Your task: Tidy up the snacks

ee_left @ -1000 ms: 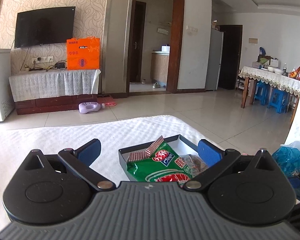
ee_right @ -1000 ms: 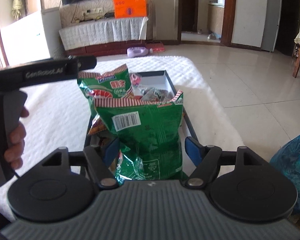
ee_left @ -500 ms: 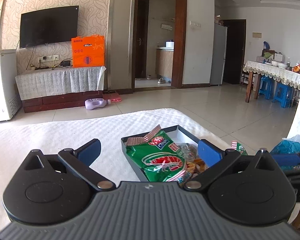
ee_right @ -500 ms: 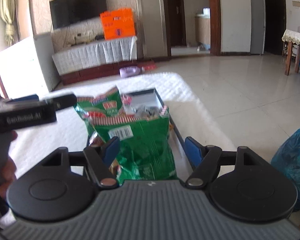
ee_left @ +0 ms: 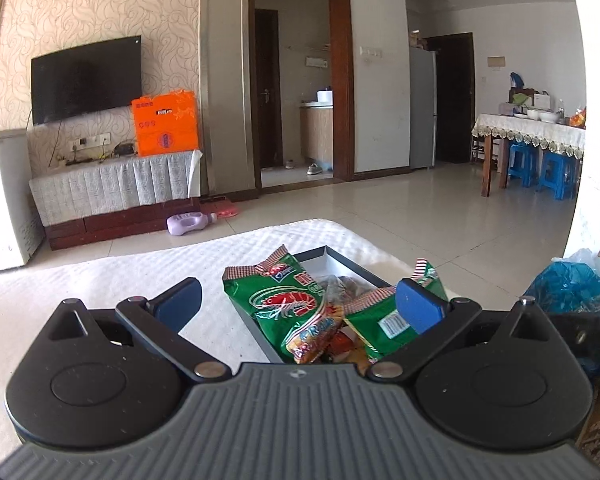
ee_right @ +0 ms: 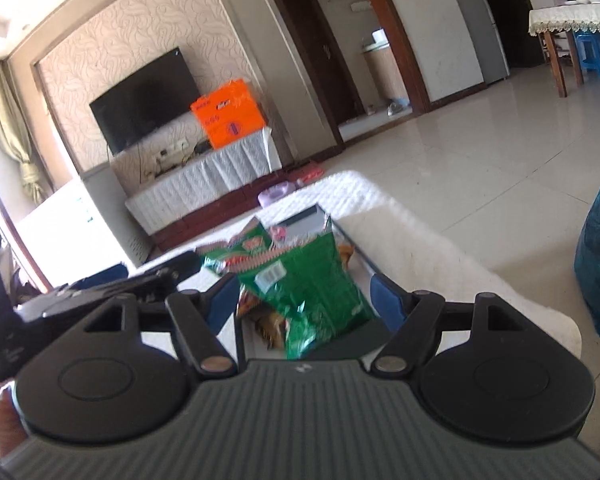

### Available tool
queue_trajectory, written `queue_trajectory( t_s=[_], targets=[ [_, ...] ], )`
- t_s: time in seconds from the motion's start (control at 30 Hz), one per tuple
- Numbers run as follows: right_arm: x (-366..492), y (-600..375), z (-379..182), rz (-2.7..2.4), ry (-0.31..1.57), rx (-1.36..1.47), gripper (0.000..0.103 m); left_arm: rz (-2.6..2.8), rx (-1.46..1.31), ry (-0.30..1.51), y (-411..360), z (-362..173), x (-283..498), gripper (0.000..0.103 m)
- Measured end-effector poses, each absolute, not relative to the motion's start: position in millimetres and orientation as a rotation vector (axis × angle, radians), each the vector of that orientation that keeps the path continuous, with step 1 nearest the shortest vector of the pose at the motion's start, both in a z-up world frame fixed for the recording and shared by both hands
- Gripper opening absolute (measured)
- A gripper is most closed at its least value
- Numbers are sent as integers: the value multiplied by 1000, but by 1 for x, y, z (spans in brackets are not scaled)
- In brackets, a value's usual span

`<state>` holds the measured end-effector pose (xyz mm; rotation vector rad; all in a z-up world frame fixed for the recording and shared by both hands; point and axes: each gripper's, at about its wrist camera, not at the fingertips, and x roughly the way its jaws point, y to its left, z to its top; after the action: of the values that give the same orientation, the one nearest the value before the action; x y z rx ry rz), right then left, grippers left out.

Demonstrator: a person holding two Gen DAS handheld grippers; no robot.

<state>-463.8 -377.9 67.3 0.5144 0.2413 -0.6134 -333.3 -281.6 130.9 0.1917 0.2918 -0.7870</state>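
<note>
Left wrist: left gripper [ee_left: 298, 306] fingers wide, empty, over box [ee_left: 342, 258] rim; right gripper [ee_right: 304, 298] fingers wide, empty.

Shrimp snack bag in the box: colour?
Green, red shrimp print, red-white striped top edge. Clearest in the left wrist view.

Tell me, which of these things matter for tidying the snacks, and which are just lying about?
For the job: green shrimp-snack bags, orange snack packet, dark box, left gripper, right gripper.

Lying about: purple bottle, orange carton, television, blue bag.
</note>
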Motion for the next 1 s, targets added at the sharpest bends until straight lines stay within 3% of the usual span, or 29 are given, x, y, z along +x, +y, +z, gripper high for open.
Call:
queue_trajectory(
  t_s=[0.23, 1.0],
  targets=[
    [-467, -359, 52, -611, 333, 483, 74, -794, 151, 221, -262, 140, -371, 103],
    [-471, -357, 27, -655, 526, 489, 74, -842, 151, 369, -238, 133, -424, 103]
  ],
)
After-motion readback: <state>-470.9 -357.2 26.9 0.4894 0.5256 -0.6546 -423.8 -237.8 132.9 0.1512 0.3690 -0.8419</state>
